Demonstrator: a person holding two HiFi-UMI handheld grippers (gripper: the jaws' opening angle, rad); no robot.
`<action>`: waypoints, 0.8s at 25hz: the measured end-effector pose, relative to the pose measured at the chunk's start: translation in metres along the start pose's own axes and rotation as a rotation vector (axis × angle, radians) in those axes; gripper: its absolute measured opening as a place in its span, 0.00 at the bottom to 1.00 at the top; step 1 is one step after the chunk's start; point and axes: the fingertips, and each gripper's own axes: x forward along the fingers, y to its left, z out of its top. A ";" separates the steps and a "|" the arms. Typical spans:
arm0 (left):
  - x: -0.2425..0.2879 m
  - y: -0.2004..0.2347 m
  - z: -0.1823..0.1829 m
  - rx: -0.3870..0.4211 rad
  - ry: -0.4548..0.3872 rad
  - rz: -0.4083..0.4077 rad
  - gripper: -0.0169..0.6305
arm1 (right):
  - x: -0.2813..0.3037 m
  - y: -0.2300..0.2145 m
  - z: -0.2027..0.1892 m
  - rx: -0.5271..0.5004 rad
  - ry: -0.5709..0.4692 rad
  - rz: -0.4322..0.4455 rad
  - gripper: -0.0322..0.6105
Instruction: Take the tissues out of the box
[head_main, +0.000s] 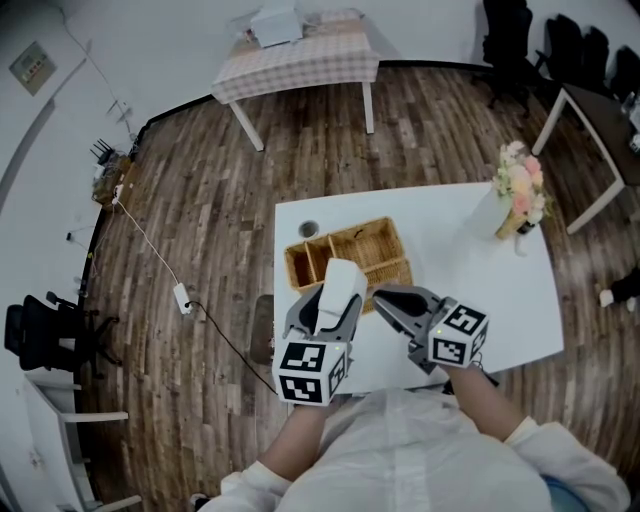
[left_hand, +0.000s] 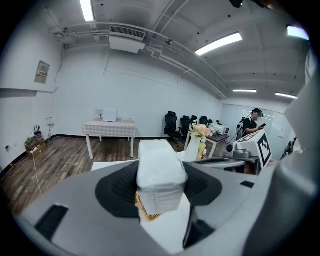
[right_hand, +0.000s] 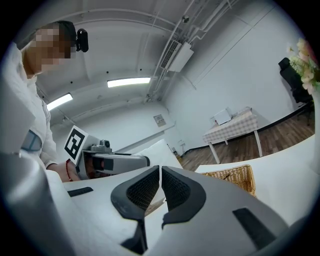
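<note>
Tissues, a white wrapped pack (head_main: 343, 283), sit clamped between the pads of the left gripper (left_hand: 159, 189), whose jaws stand roughly half apart around the pack's narrow sides. The pack's long axis runs straight out along the jaws, and its far end juts past the tips. It hangs over the near rim of the wicker basket (head_main: 360, 228), apparently clear of the compartments. The left hand therefore has the job; what remains, I judge, is to carry the pack off the basket to the bare white table (head_main: 470, 290) on the basket's right. By the basket's near right corner, the right gripper (right_hand: 160, 176) has its jaws pressed together on nothing and points across at the pack.
</note>
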 end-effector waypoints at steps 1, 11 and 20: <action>0.000 0.000 -0.001 0.004 0.001 0.002 0.39 | 0.000 0.000 -0.001 0.000 0.001 0.000 0.11; 0.004 -0.003 -0.001 0.001 0.004 -0.002 0.39 | -0.001 -0.002 -0.012 -0.039 0.064 -0.009 0.10; 0.006 -0.002 -0.002 0.001 0.011 -0.005 0.39 | 0.001 -0.001 -0.011 -0.045 0.075 -0.001 0.10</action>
